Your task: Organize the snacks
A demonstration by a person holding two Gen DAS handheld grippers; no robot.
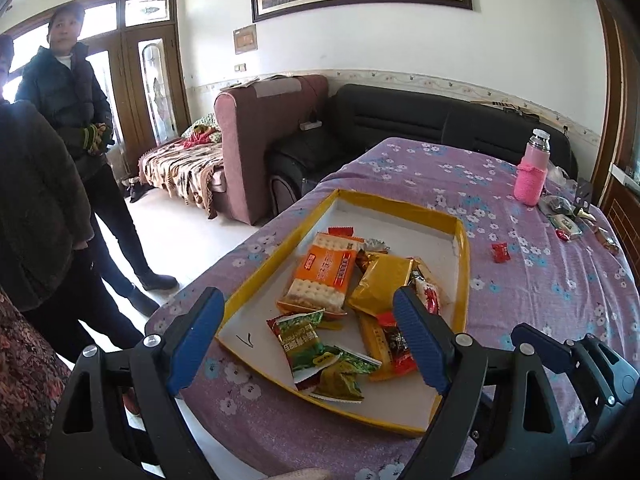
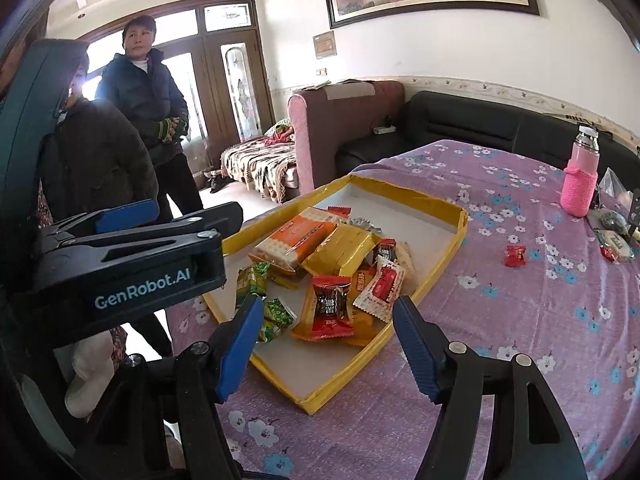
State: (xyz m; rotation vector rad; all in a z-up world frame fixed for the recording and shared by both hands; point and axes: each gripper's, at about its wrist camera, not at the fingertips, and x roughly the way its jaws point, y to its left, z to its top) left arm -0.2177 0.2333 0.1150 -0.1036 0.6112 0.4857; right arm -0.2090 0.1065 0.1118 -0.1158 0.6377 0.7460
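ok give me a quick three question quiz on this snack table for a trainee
1. True or false: the left gripper holds a snack.
2. Where does the small red candy lie: A in the yellow tray, B on the cloth outside it, C beside the sofa?
3. What colour sleeve covers the bottle?

Key
1. False: both it and the right gripper are open and empty.
2. B
3. Pink
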